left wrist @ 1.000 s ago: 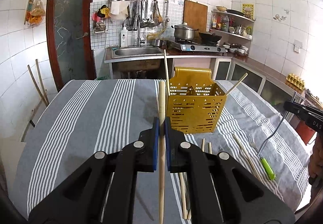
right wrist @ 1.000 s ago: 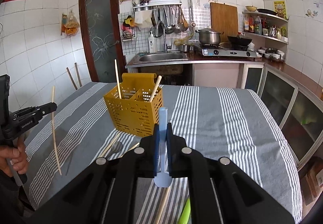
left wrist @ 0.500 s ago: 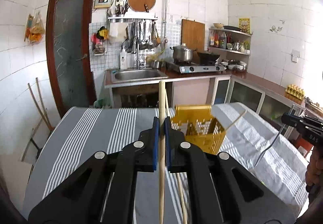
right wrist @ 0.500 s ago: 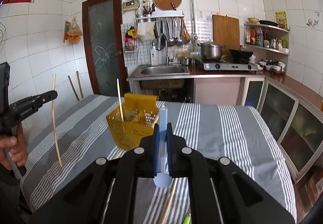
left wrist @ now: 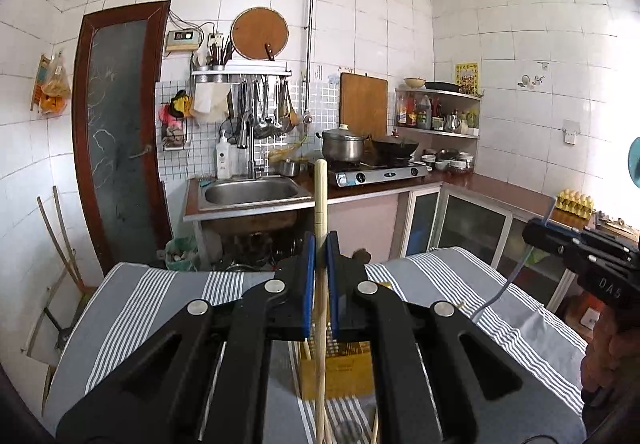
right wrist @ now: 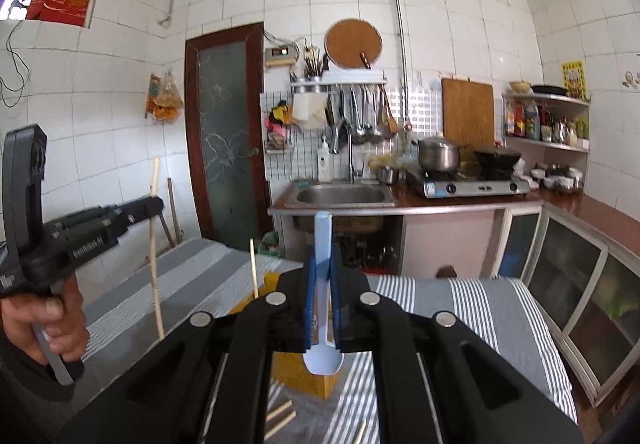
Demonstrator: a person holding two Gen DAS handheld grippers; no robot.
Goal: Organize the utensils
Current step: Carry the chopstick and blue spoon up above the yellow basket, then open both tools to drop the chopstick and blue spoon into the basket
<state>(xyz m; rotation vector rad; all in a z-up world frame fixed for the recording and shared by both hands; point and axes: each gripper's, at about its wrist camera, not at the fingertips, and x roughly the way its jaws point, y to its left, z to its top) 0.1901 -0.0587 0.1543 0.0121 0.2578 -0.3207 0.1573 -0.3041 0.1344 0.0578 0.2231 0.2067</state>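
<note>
Above a table (left wrist: 132, 296) spread with a grey-and-white striped cloth in a tiled kitchen, a person holds two hand-held grippers level, each with one utensil pinched between its blue pads. The left gripper (left wrist: 319, 276) is closed tight on a pale wooden chopstick (left wrist: 320, 196), which stands close to upright: its blunt, squared end points at the ceiling in front of the sink (left wrist: 252, 192) and its long shaft drops straight down between the jaws and out of the bottom of the left wrist view. The right gripper (right wrist: 321, 300) is likewise closed, on a light blue plastic spoon (right wrist: 322, 240), its long axis also near vertical, handle end up and bowl hanging below the pads. Beneath both tools, largely hidden behind the black jaws, sits the yellow perforated utensil holder (right wrist: 298, 372), where at least one chopstick (right wrist: 253, 268) already stands on end. More chopsticks lie loose on the cloth beside it. By the look of it the step in hand is the carry: both pieces are clear of the table and not yet in the holder. The next move appears to call for bringing each tool over the holder's open top and lowering the utensil's bottom end into a compartment before the jaws release. With the holder mostly masked from both cameras, lining up each tip with its compartment looks like the delicate part, and which compartment suits which utensil cannot be told from these views.
</note>
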